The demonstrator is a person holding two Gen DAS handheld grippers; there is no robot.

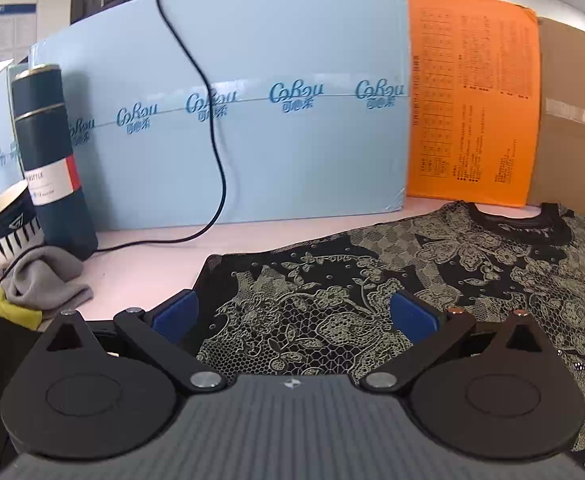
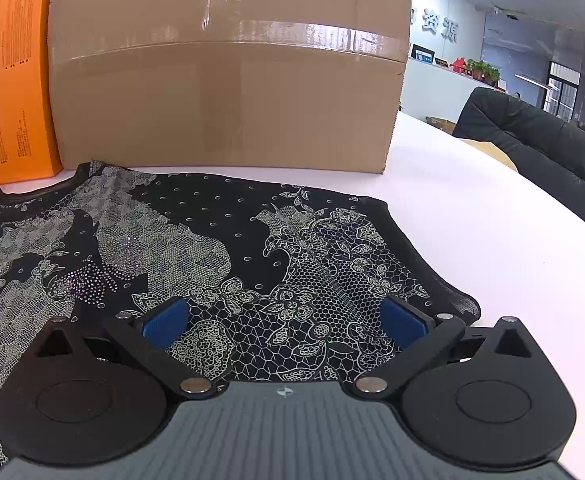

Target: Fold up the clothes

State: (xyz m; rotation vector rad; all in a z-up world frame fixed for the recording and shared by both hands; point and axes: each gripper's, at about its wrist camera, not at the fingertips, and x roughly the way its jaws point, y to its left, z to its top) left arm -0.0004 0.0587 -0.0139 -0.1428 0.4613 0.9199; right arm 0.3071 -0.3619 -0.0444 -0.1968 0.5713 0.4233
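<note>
A black top with a cream lace and flower print (image 1: 432, 272) lies spread flat on the pale table, neckline toward the boxes at the back. My left gripper (image 1: 294, 314) hovers open over its left sleeve side, blue pads wide apart and nothing between them. In the right wrist view the same top (image 2: 220, 248) fills the left and centre, its right sleeve edge ending near the right fingertip. My right gripper (image 2: 284, 322) is open just above that sleeve area, with cloth showing between the pads but not pinched.
Behind the top stand a light blue carton (image 1: 252, 100), an orange box (image 1: 472, 96) and a brown cardboard box (image 2: 224, 68). At left are a dark flask (image 1: 50, 160), a striped cup (image 1: 6, 224), a grey cloth (image 1: 44, 280) and a black cable (image 1: 212, 140). A black chair (image 2: 540, 140) stands beyond the bare table (image 2: 492, 220) at right.
</note>
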